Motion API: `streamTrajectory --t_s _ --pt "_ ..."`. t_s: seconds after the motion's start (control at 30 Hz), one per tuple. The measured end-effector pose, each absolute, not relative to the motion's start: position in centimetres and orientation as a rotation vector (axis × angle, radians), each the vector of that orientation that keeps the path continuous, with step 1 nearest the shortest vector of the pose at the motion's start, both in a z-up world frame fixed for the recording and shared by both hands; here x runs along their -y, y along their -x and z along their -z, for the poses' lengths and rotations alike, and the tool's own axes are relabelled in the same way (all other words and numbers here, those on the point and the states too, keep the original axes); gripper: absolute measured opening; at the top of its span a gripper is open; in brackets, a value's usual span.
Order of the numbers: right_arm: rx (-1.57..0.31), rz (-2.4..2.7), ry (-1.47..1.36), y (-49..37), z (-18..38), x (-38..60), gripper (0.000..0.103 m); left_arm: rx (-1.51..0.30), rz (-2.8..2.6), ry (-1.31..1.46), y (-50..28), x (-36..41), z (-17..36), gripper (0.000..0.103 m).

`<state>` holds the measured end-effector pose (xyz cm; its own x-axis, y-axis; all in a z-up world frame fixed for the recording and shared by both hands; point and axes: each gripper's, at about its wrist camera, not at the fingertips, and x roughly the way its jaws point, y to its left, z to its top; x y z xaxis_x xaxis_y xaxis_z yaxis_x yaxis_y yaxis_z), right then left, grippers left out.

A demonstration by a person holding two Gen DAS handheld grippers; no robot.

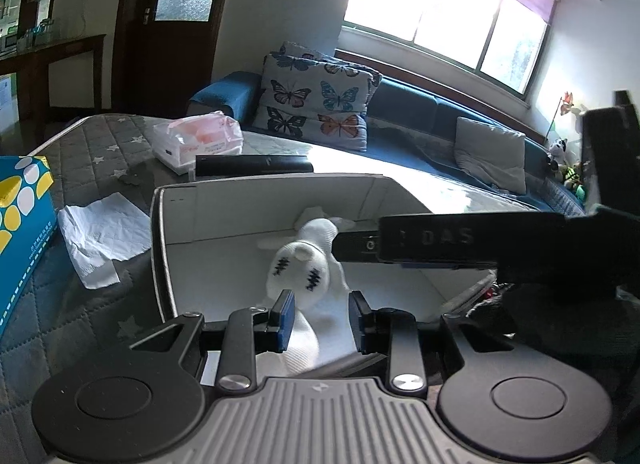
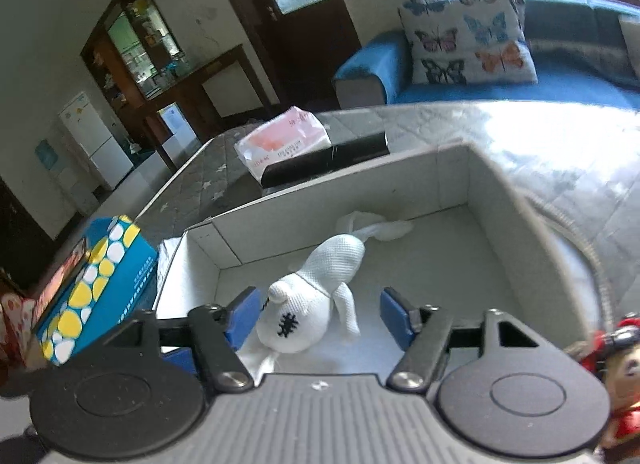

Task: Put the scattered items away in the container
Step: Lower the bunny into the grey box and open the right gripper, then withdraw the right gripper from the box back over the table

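butterfly pillows point(image 1: 320, 97) on blue sofa point(image 1: 420, 111) | window point(image 1: 448, 11) | dark door point(image 2: 288, 3)

One white stuffed toy point(image 2: 316, 296) lies in one cardboard box point(image 2: 496, 199). Outside it are one blue tissue box point(image 1: 20, 223), one pink tissue pack point(image 1: 200, 139), one loose tissue point(image 1: 100, 236) and one black bar point(image 1: 252, 165).

Both grippers' fingers point(image 1: 286, 318) point(image 2: 394, 314) parted, angled downward

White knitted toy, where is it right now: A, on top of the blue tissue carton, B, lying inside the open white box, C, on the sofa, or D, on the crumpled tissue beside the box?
B: the white knitted toy lies on the floor of the white box, within its walls.
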<state>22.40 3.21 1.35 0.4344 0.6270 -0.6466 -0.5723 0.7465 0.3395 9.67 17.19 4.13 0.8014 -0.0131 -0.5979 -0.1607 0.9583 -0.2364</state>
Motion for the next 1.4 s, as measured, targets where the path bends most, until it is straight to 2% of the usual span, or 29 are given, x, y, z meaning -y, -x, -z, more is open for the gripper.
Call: streamTrajectory --t_s 0.43,0.53,0.7,0.9,0.97,1.07,1.4 --pt "-0.723 -0.761 -0.006 -16.6 -3.4 2.8 0.081 -0.651 -0.044 0.265 -7.5 -13.2 -4.0 0.032" --pt "-0.697 -0.758 0.025 -15.1 -3.7 4.0 0.086 -0.649 -0.033 0.258 -7.0 -12.4 -4.1 0.032" --pt "-0.671 -0.754 0.024 -13.2 -4.0 6.2 0.087 -0.653 -0.022 0.218 -6.1 -10.7 -4.0 0.033" --pt "-0.623 -0.713 0.038 -11.1 -4.2 8.7 0.094 -0.671 -0.007 0.194 -5.5 -9.0 -3.7 0.032" --pt "-0.612 -0.697 0.038 -10.5 -4.3 9.6 0.101 -0.676 -0.001 0.189 -5.3 -8.5 -3.5 0.032" --pt "-0.591 -0.676 0.041 -9.8 -4.3 11.0 0.103 -0.682 0.007 0.181 -5.1 -7.7 -3.3 0.032" --pt "-0.529 -0.563 0.038 -7.3 -3.5 14.8 0.103 -0.706 0.032 0.172 -4.9 -5.8 -2.5 0.032"
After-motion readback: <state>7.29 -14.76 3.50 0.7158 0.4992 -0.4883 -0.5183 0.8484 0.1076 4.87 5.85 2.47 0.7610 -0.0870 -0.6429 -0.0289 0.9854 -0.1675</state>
